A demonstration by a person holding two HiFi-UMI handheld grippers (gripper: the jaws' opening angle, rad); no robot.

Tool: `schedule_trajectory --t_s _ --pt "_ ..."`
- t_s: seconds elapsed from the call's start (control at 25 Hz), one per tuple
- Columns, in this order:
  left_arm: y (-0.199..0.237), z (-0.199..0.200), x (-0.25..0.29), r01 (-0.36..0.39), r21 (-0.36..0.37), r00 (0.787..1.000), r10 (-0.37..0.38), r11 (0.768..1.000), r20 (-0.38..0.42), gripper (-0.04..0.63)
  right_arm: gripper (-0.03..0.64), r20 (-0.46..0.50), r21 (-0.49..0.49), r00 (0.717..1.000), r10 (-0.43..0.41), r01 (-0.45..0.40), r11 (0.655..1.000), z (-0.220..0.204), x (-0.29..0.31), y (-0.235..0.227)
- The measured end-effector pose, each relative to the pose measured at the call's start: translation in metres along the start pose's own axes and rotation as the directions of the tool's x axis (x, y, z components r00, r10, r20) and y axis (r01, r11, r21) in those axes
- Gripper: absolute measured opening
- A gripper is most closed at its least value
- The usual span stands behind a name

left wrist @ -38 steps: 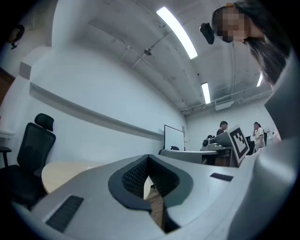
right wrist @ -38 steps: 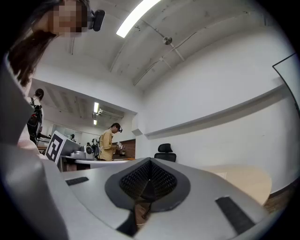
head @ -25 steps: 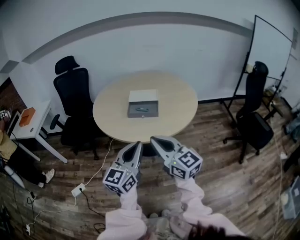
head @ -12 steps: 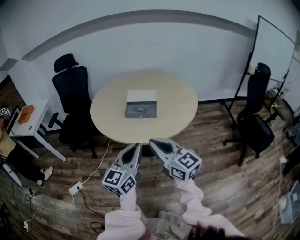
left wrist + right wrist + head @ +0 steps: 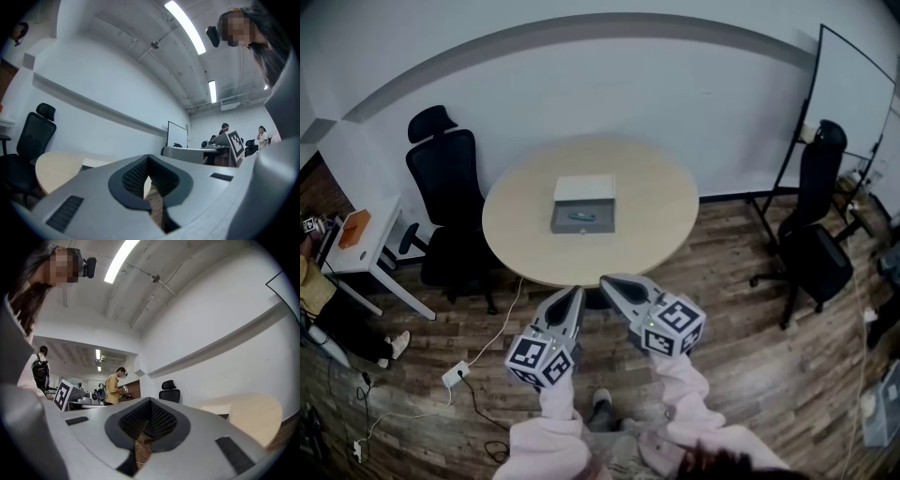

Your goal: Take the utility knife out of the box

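An open grey box (image 5: 582, 211) with its white lid up sits in the middle of the round beige table (image 5: 637, 239). A small bluish utility knife (image 5: 581, 217) lies inside it. My left gripper (image 5: 573, 292) and right gripper (image 5: 609, 281) hang side by side over the wooden floor, short of the table's near edge and well away from the box. Both point towards the table, with their jaws together and nothing between them. The left gripper view shows its shut jaws (image 5: 149, 159) with the table (image 5: 56, 168) beyond. In the right gripper view, the box (image 5: 216, 409) lies past the shut jaws (image 5: 150, 401).
A black office chair (image 5: 445, 202) stands left of the table, and another (image 5: 814, 234) is at the right by a whiteboard (image 5: 853, 103). A white side desk (image 5: 366, 248) is at far left. A power strip (image 5: 455, 377) and cable lie on the floor. A person in yellow (image 5: 114, 385) stands in the background.
Both grippers stay shut and side by side, at nearly the same spot in the head view. A shoe has come into view on the floor below them.
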State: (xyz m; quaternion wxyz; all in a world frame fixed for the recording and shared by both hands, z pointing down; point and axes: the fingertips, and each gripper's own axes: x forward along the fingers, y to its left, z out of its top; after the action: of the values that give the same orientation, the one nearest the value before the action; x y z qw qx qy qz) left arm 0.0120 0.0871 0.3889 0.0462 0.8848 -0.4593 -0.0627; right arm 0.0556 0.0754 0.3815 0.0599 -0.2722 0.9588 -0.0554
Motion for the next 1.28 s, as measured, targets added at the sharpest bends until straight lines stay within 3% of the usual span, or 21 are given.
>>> schedule_trajectory --t_s 0.8,1.28 --pt "0.078 -0.010 0.030 0.019 -0.048 1.000 -0.020 0.999 -0.024 0.000 -0.002 -0.050 -0.002 0.999 -0.009 0.008 1.000 -0.017 0.060 -0.044" --pt "0.111 -0.015 0.054 0.070 -0.083 0.997 -0.074 0.994 -0.040 0.000 -0.002 -0.049 0.004 0.995 -0.085 0.085 0.996 -0.019 0.081 -0.079"
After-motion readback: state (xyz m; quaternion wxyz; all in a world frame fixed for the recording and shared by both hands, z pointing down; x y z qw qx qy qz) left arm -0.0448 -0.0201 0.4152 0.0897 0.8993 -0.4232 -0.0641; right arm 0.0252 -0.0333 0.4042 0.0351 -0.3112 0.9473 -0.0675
